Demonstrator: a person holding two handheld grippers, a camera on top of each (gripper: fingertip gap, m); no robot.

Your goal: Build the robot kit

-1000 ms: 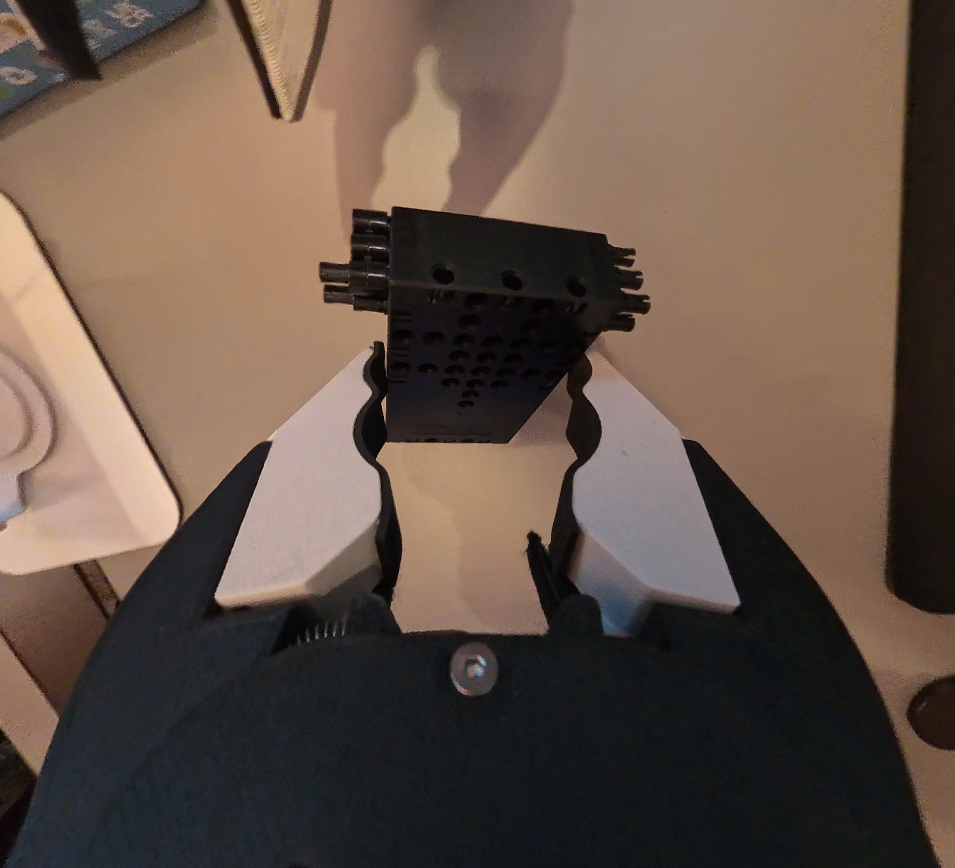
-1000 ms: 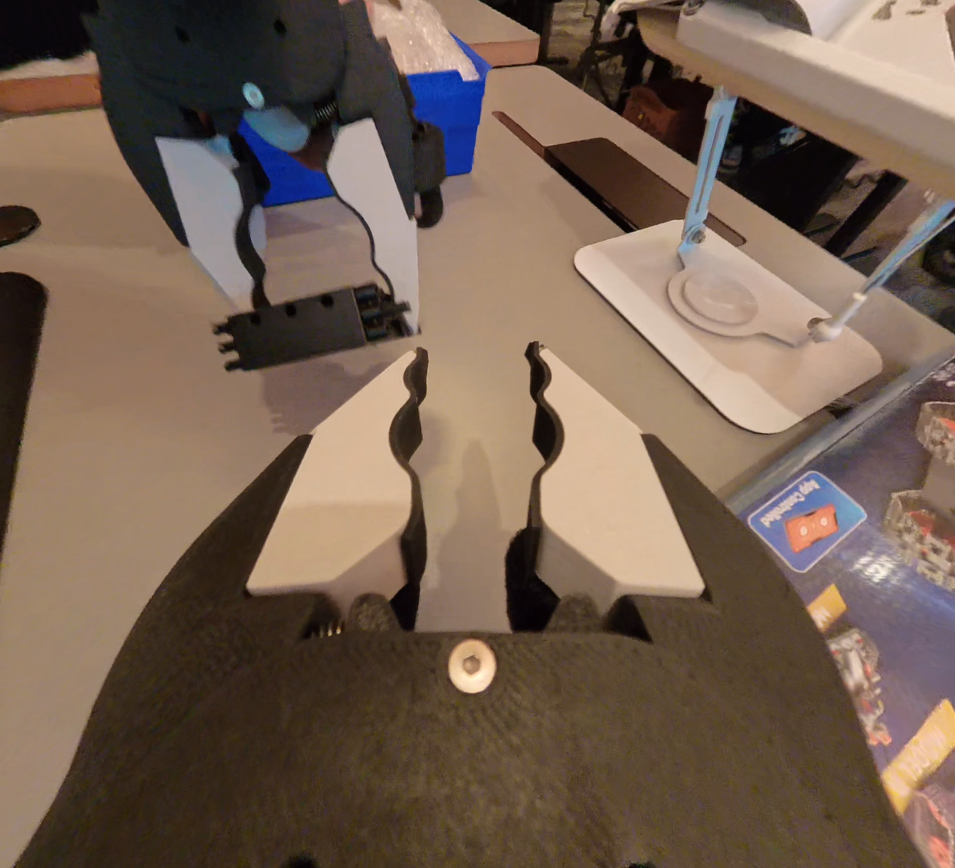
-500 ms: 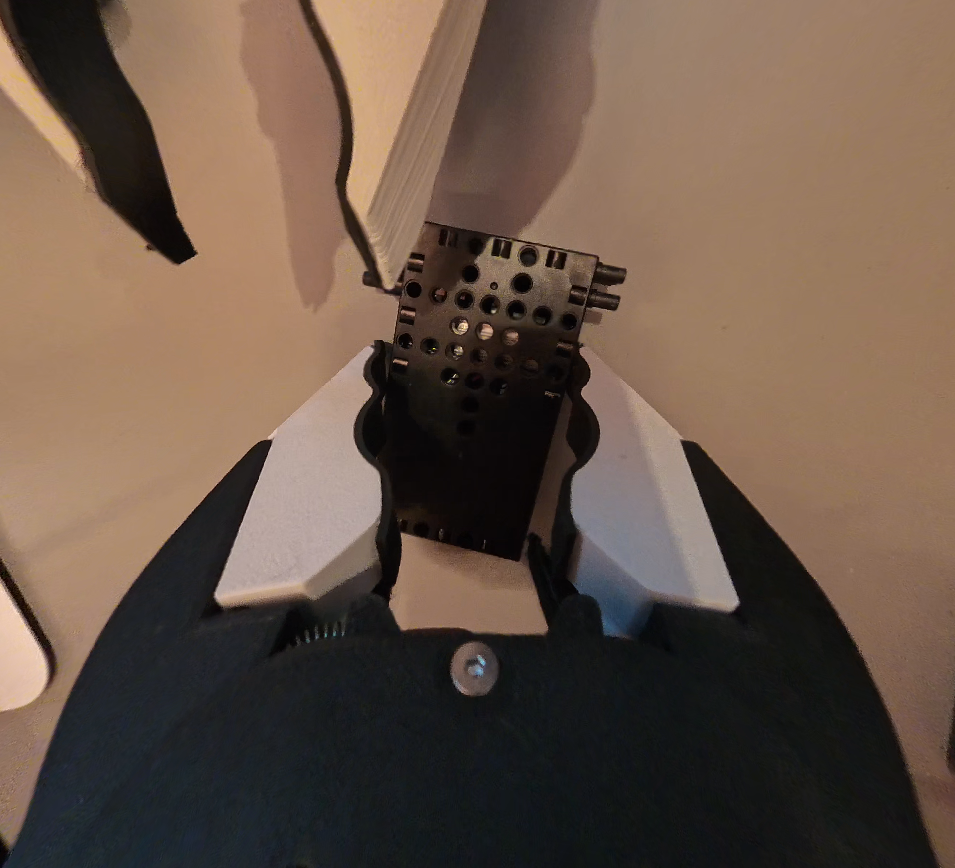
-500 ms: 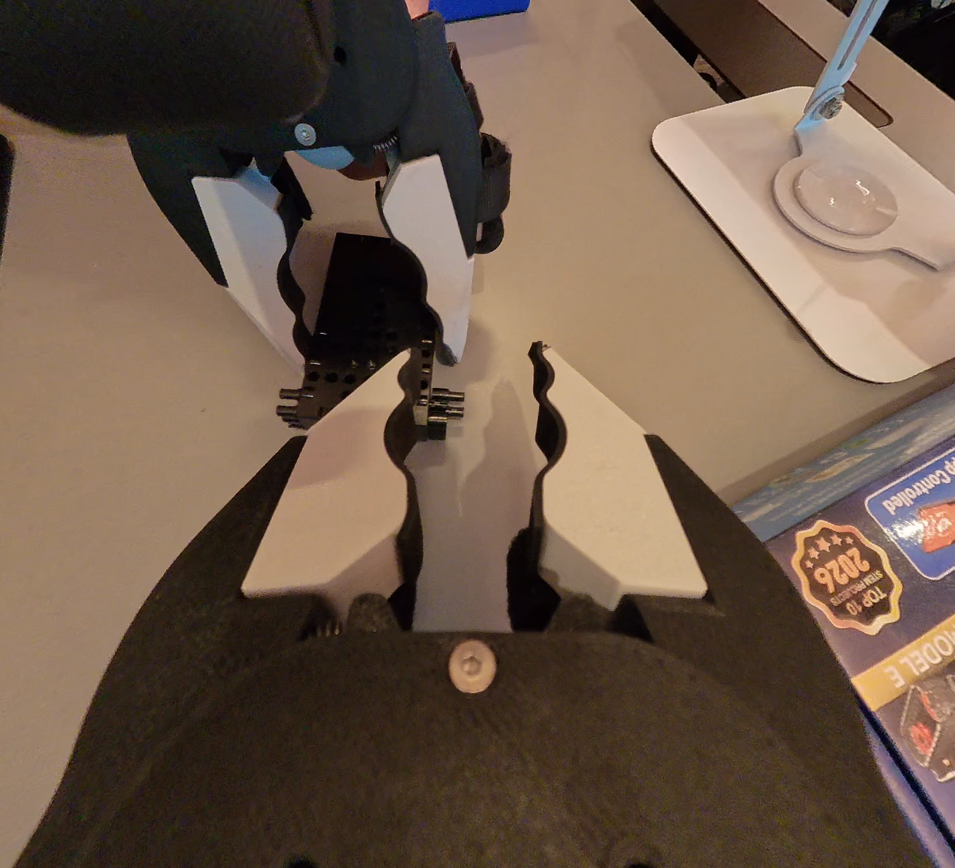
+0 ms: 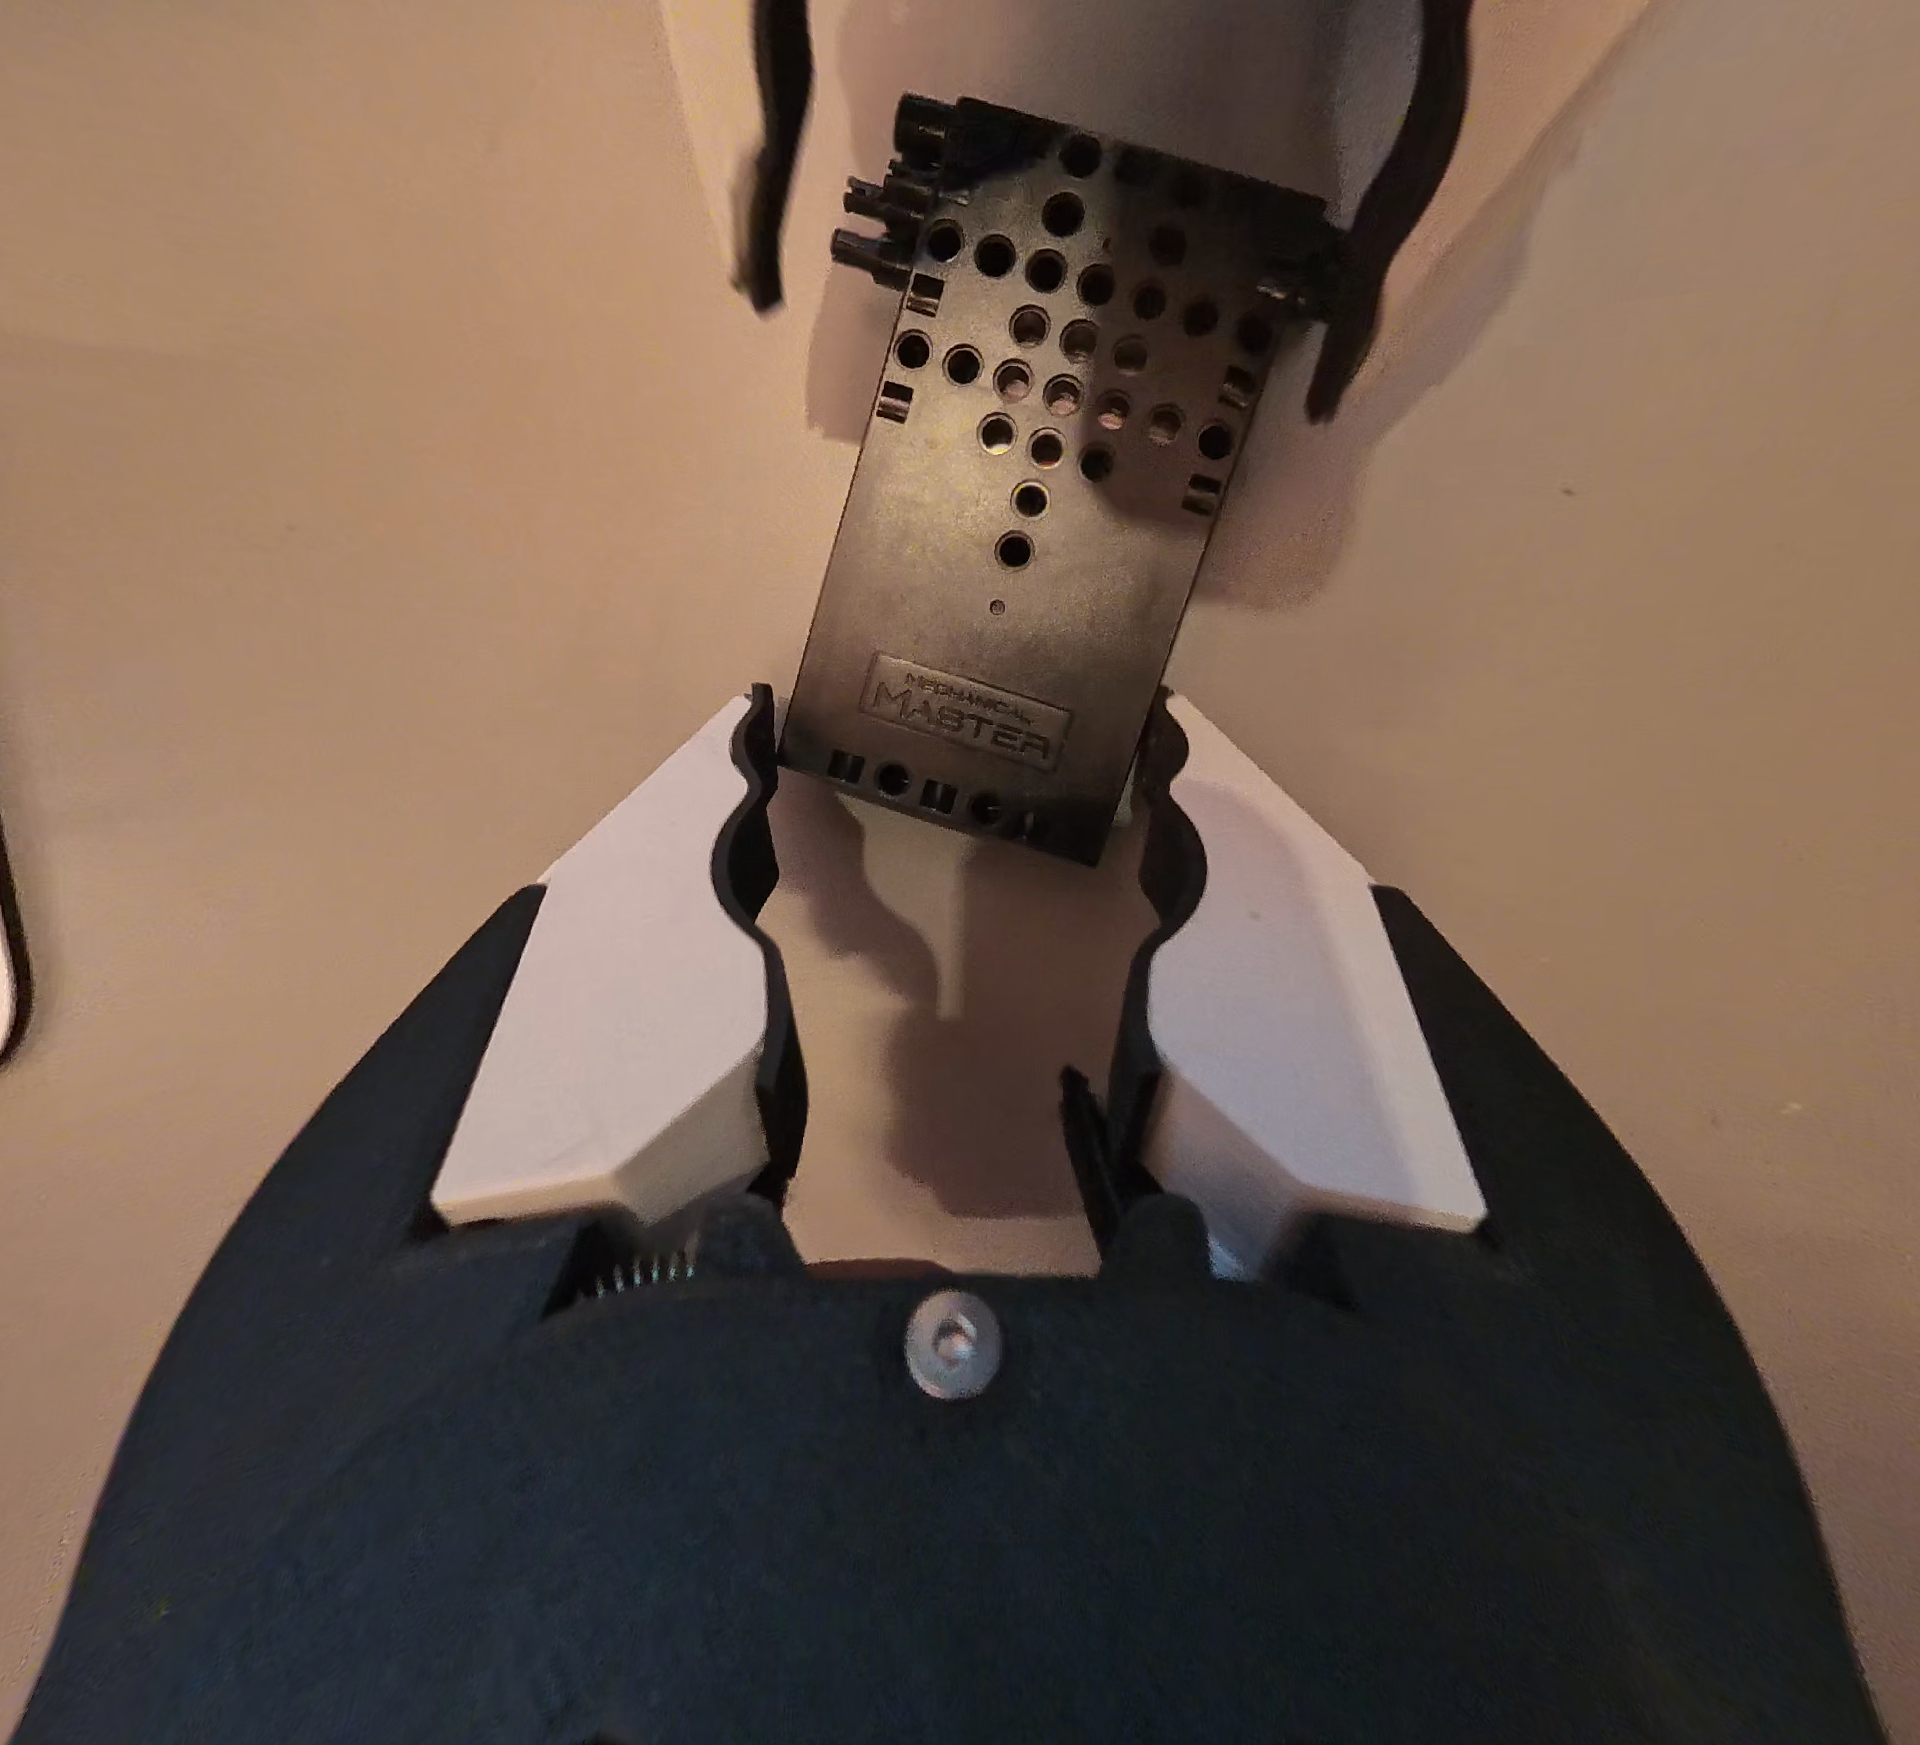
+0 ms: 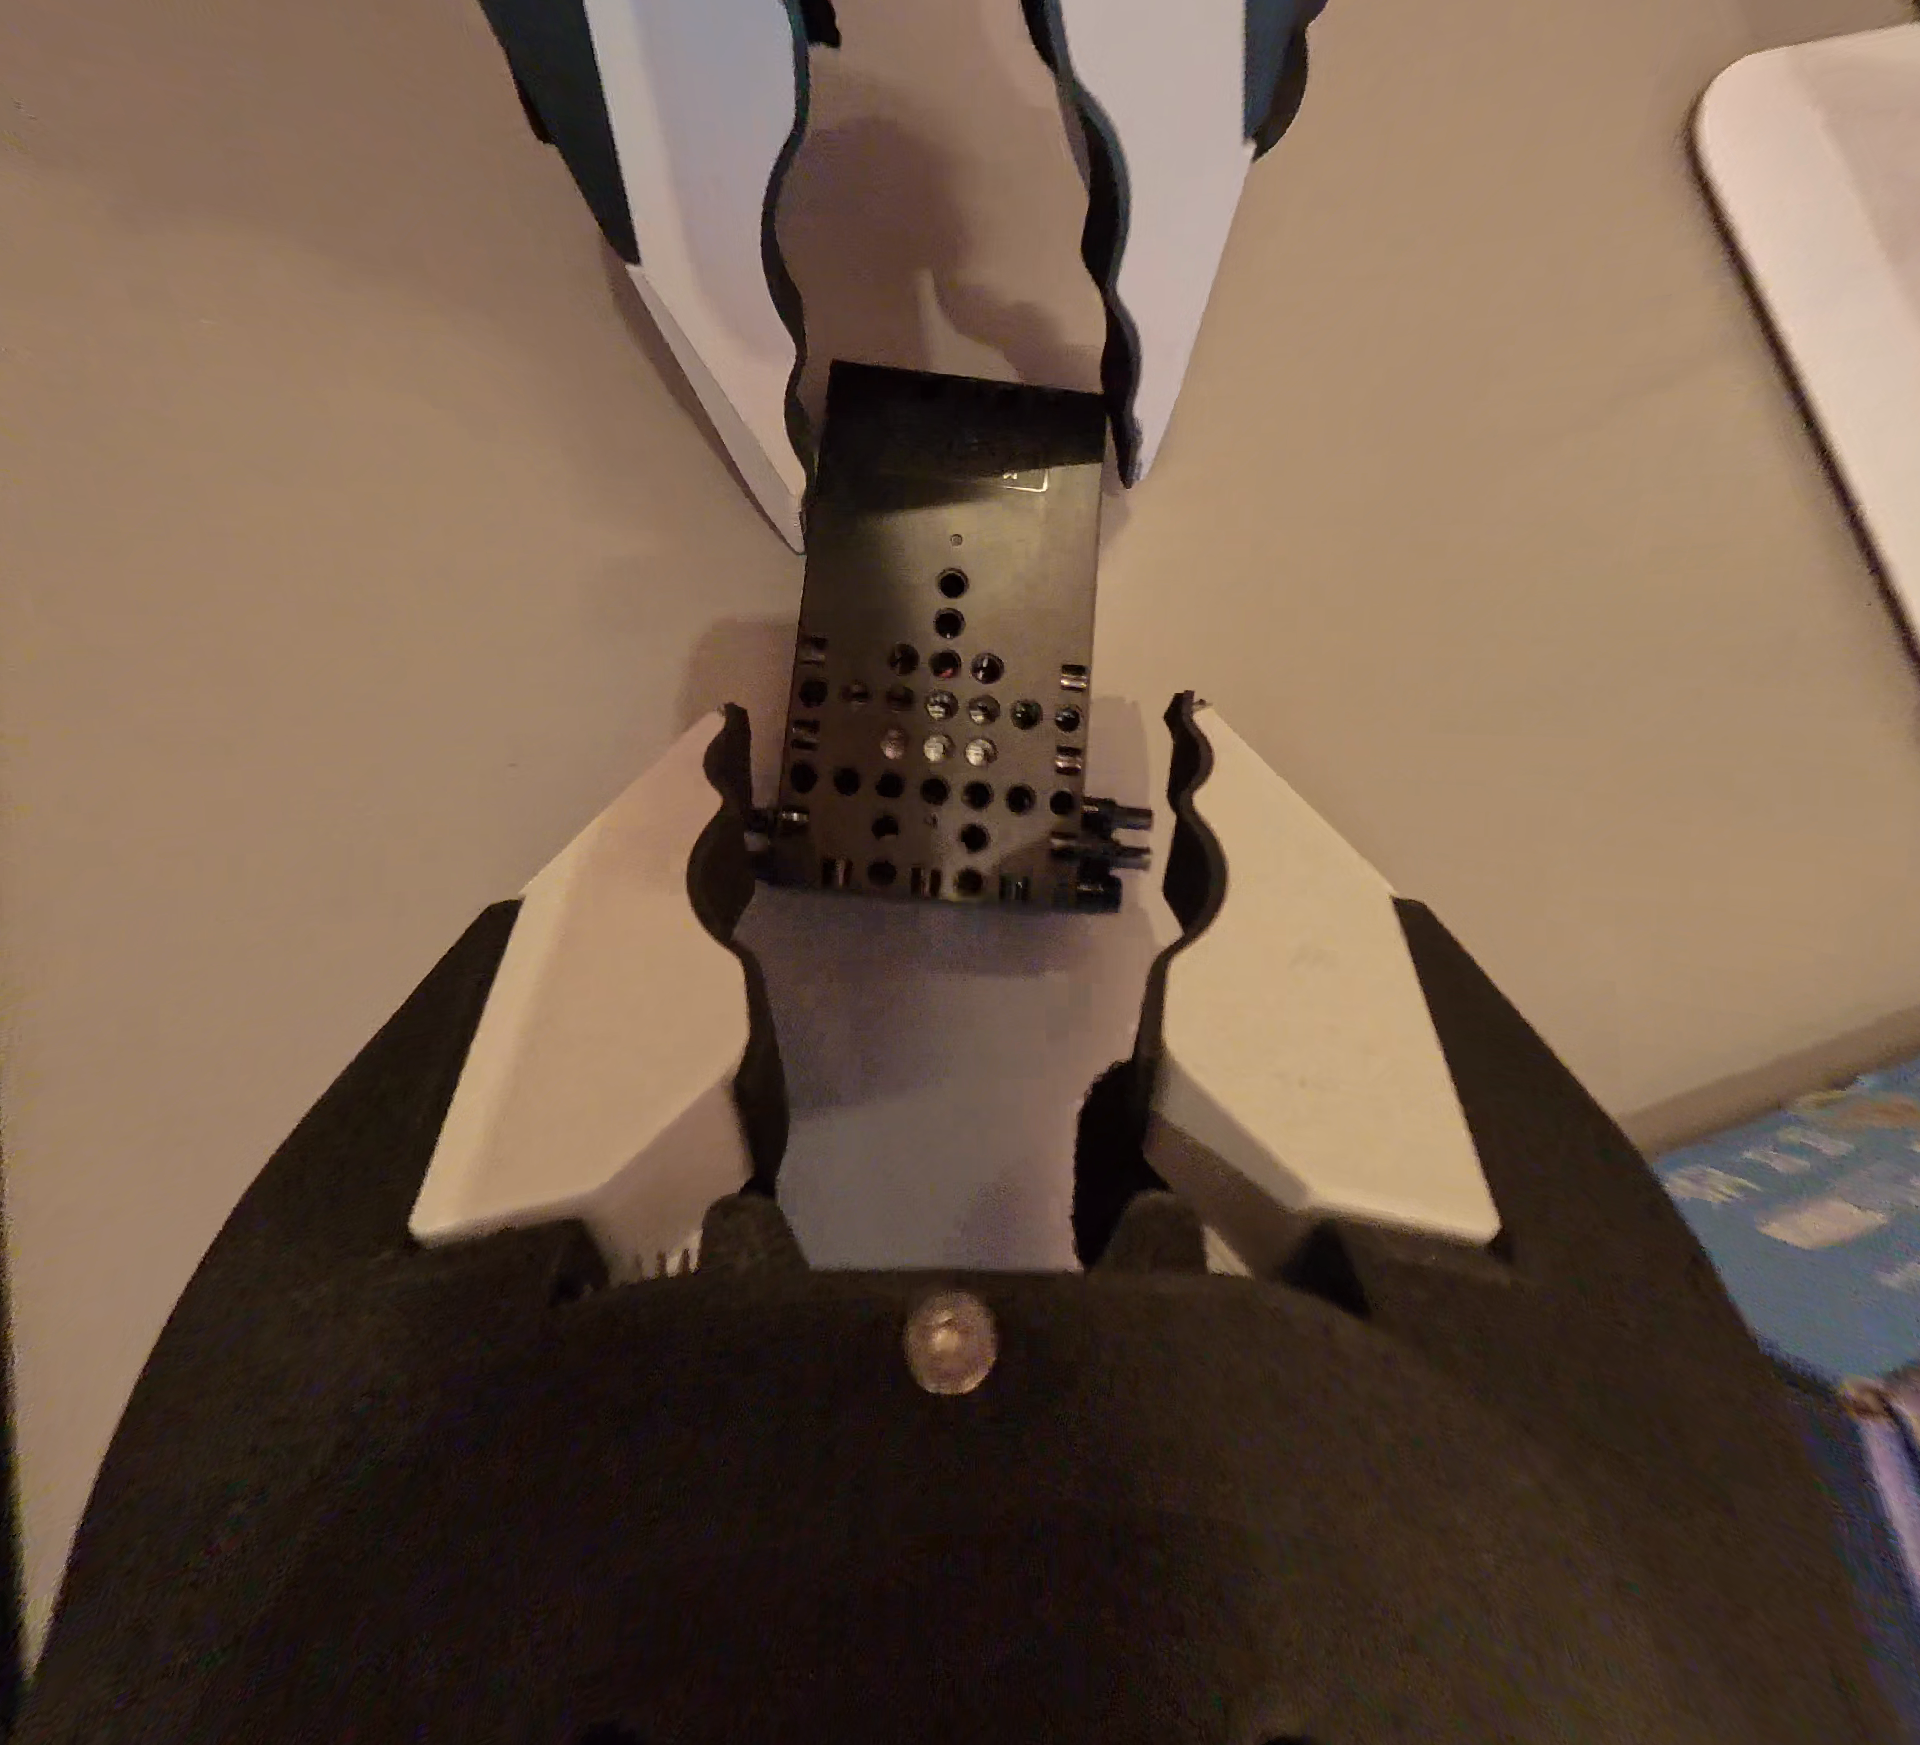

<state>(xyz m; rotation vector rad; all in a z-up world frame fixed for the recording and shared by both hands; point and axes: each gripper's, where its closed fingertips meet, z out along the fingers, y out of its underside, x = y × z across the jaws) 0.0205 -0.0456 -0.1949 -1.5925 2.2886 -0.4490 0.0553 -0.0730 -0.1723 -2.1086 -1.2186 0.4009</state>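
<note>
A black perforated plate with short pins at its far end sticks out forward from my left gripper. The left pads press on the plate's near end from both sides and hold it just above the beige table. In the right wrist view the same plate runs from the left gripper towards me. My right gripper is open wide, with the pin end of the plate between its fingers. The pins brush the left pad; the right pad stands clear. The right gripper also shows at the top of the left wrist view.
A white stand base lies on the table at the right. A blue printed box sits at the lower right. My hands' fingertips stand some 6 centimetres from each other.
The right gripper has moved in over the plate's pin end and opened wide around it. The left gripper keeps its hold; the plate has swung to point at the right gripper and sticks out farther.
</note>
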